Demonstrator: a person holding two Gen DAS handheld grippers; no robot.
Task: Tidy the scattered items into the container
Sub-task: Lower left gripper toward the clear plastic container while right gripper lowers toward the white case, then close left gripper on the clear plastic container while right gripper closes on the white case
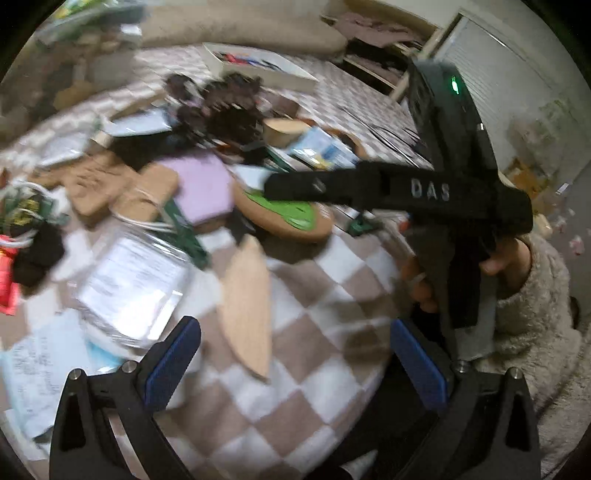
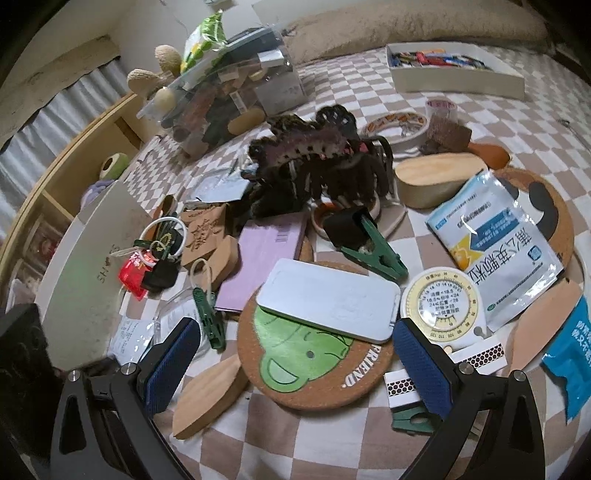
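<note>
Cork shows under a grey tin (image 2: 328, 300) laid across the round coaster (image 2: 314, 354), just ahead of the right hand-held gripper (image 2: 297, 363), whose blue pads are spread wide and empty. The left hand-held gripper (image 1: 295, 363) is likewise held wide over the checked bedding (image 1: 317, 369), nothing between its pads. The white container (image 2: 458, 75) is seen well beyond the clutter.

A checkered blanket (image 2: 332, 435) covers the lower frame. A wooden shelf (image 2: 74, 155) stands at left, and a beige pillow (image 2: 406, 33) lies along the top.
</note>
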